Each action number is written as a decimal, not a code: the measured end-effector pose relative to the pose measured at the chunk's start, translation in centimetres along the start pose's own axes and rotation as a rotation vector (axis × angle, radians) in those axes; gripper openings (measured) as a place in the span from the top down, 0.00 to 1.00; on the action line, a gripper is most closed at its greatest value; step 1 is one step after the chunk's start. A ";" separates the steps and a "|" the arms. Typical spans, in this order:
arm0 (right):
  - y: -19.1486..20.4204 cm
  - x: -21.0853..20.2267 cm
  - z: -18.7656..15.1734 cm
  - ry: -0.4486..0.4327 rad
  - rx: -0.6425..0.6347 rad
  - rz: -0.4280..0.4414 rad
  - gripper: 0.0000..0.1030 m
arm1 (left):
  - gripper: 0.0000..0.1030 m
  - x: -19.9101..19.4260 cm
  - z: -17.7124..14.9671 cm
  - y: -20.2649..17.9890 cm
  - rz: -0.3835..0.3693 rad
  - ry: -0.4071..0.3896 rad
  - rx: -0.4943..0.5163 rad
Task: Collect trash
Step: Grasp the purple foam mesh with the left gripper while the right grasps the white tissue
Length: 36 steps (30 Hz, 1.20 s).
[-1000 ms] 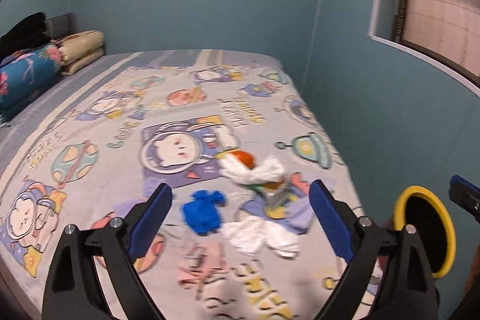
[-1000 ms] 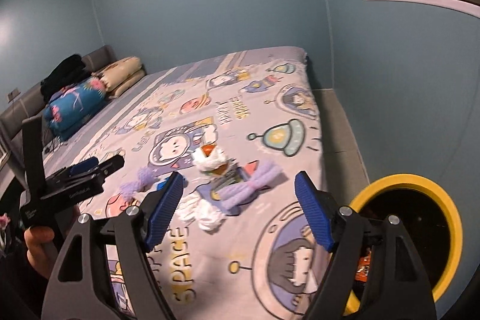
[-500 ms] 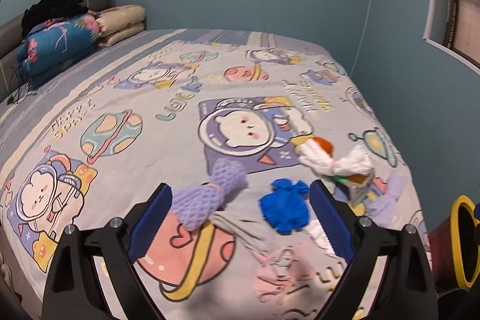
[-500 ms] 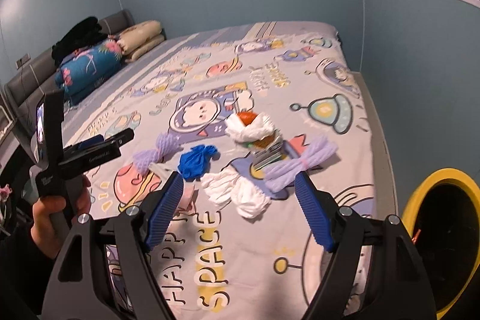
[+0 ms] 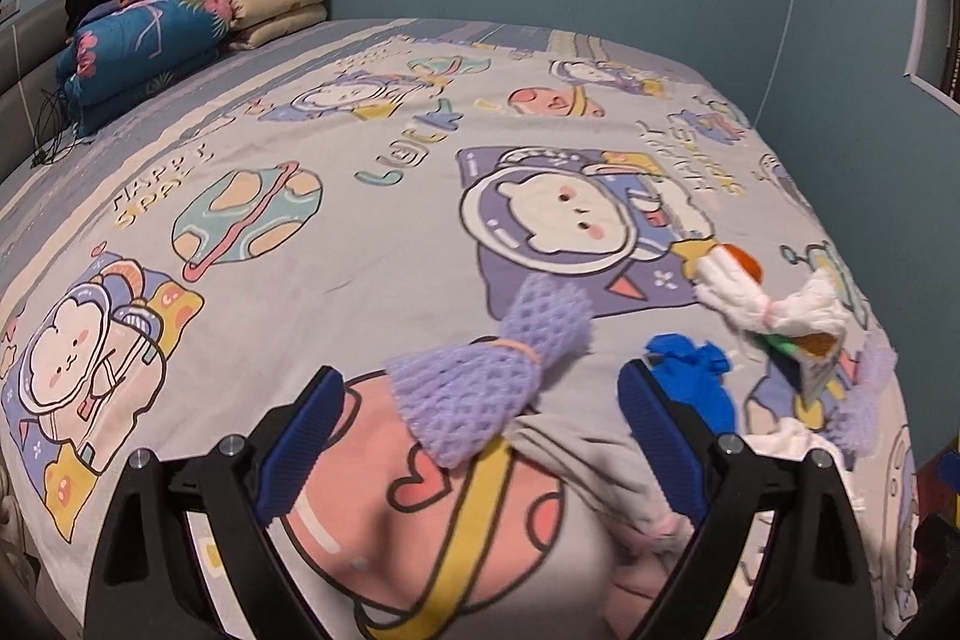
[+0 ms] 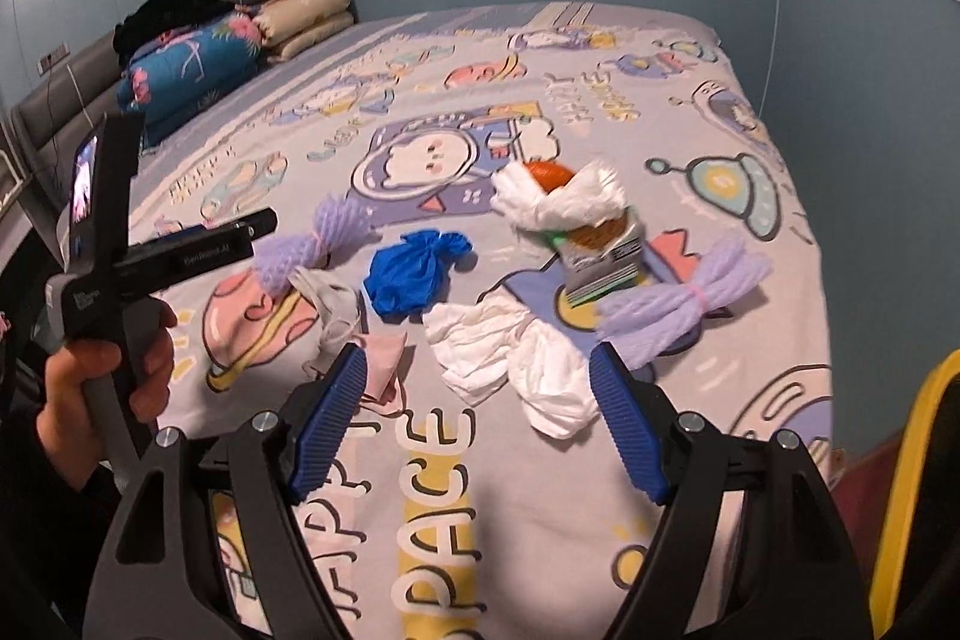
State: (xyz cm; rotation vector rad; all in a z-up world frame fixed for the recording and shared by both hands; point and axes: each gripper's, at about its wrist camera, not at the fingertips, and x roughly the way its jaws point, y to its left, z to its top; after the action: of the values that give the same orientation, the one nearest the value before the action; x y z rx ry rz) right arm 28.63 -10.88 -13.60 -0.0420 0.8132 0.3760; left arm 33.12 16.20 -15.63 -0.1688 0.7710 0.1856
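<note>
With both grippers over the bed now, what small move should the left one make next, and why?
Probably lower the left gripper onto the purple foam net sleeve and close. Its fingers are open and empty, the sleeve lies loose on the printed bedsheet right between them, and the right gripper, also open, faces the white crumpled tissue instead.

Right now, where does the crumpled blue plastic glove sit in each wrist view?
Left wrist: crumpled blue plastic glove lower right, partly behind the claw's right finger.
Right wrist: centre, above the open claw.
Shared landmark: purple foam fruit net lies just left of it in both views.
</note>
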 end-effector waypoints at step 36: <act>-1.2 10.7 -1.7 0.214 -0.020 -0.098 0.45 | 0.53 8.7 -0.4 -2.6 -0.008 0.157 0.146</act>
State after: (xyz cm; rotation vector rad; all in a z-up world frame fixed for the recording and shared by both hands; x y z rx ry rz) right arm 34.53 -8.97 -22.53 -0.1425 1.0144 0.2900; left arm 39.58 14.48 -21.76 -0.0480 0.9366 0.1084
